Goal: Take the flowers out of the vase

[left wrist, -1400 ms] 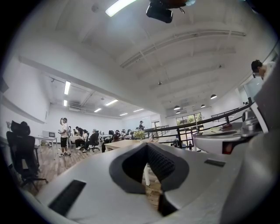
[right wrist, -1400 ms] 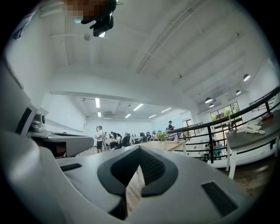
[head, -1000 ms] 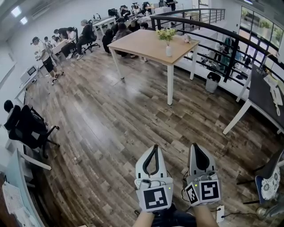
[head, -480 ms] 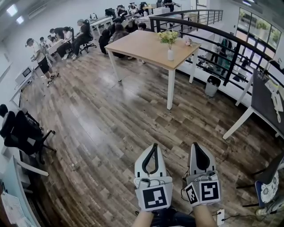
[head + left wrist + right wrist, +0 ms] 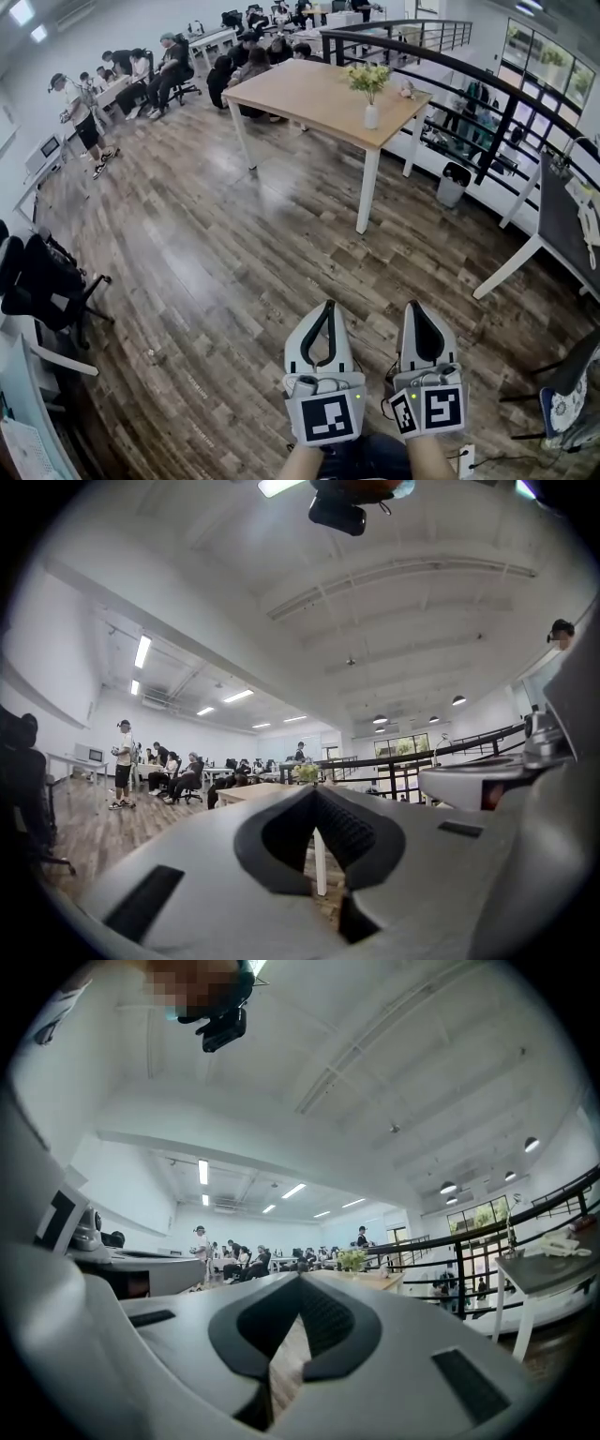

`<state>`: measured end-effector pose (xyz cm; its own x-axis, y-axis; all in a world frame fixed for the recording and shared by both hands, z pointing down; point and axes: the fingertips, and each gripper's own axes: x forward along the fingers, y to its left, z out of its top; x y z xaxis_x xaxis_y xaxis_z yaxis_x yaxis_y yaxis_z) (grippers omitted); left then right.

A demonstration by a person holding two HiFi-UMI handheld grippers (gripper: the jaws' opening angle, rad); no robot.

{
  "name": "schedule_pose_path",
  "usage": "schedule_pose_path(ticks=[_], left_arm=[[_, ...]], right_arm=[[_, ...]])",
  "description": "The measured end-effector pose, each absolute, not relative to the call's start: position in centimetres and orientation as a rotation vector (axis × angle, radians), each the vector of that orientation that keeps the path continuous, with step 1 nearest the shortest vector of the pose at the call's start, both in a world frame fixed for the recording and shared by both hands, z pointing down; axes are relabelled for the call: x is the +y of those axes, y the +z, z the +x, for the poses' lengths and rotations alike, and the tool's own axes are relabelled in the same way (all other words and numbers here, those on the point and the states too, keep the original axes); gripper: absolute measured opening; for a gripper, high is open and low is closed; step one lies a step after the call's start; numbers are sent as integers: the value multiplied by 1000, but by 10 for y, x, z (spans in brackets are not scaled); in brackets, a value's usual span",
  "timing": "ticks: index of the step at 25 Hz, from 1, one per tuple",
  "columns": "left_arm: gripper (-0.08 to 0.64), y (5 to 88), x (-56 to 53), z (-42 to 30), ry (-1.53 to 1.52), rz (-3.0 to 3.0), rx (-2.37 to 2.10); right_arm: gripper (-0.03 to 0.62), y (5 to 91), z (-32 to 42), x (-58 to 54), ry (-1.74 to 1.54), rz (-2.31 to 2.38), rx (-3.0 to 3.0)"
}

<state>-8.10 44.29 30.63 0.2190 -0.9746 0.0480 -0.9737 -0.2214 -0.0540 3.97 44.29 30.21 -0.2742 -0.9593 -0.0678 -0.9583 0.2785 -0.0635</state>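
Yellow-green flowers (image 5: 367,77) stand in a small white vase (image 5: 371,116) near the right edge of a wooden table (image 5: 300,94) with white legs, far across the wood floor. Both grippers are held low and close to the person, pointing level toward that table and well short of it. My left gripper (image 5: 328,305) is shut with nothing between its tips. My right gripper (image 5: 411,305) is shut and empty too. In the left gripper view the flowers (image 5: 306,772) show just above my shut left gripper (image 5: 314,791). In the right gripper view the flowers (image 5: 352,1258) sit right of my shut right gripper (image 5: 300,1279).
A black railing (image 5: 487,89) runs behind the table, with a dark bin (image 5: 454,184) at its foot. Several people (image 5: 141,75) sit and stand at desks at the back left. Black office chairs (image 5: 37,281) stand at the left. A second table (image 5: 562,211) and a chair (image 5: 572,384) are at the right.
The whole view has shifted toward the wooden table, which now sits slightly nearer and more to the right. Both grippers keep their place in the view and stay shut.
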Motion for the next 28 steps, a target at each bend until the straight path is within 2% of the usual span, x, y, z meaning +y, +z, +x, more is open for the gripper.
schedule_pose_path(ticks=[11, 28], left_arm=[[32, 317, 417, -93, -113, -2483, 1947], [32, 328, 346, -76, -140, -2468, 1977]], right_arm=[[-8, 311, 22, 419, -19, -1856, 2450], [-8, 316, 36, 344, -24, -1826, 2475]])
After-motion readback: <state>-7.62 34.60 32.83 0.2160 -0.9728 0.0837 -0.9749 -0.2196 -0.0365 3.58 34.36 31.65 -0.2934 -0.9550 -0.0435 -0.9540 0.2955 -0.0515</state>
